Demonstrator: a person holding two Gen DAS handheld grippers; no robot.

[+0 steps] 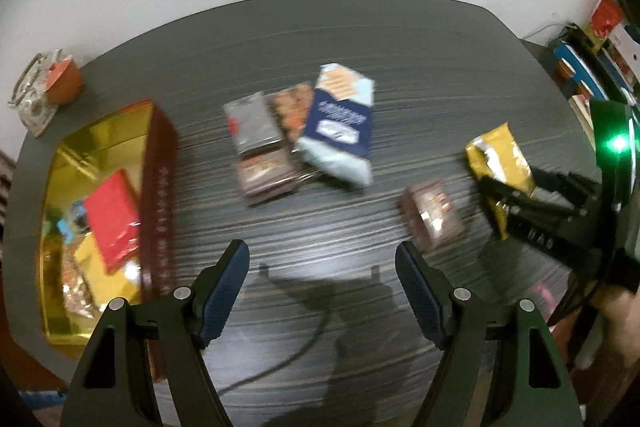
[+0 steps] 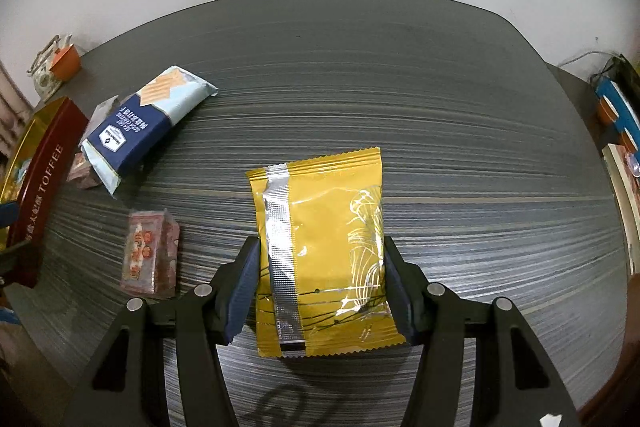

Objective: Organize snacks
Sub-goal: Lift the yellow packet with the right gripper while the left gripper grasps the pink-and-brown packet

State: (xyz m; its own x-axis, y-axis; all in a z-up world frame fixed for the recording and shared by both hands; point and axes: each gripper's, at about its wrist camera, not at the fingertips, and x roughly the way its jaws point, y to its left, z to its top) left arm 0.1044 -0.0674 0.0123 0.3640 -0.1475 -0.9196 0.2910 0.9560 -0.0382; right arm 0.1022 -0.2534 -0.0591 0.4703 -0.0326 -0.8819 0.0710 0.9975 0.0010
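My right gripper [image 2: 318, 267] is shut on a yellow snack packet [image 2: 320, 247], silver seam facing up, held above the dark table [image 2: 440, 147]; the packet also shows in the left wrist view [image 1: 500, 159]. My left gripper [image 1: 322, 259] is open and empty over the table's front. A gold-lined red toffee box [image 1: 156, 187] at the left holds a red packet [image 1: 112, 215] and other snacks. A blue and pale packet [image 1: 340, 123] lies mid-table over small brown packs [image 1: 264, 171]. Another small brown pack [image 1: 434, 215] lies nearer my right gripper.
An orange cup [image 1: 64, 83] and a patterned bag [image 1: 32, 103] stand at the table's far left corner. Books and boxes [image 1: 600, 59] crowd a shelf at the right. A white wall rises behind the table. A cable [image 1: 304, 347] shows under my left gripper.
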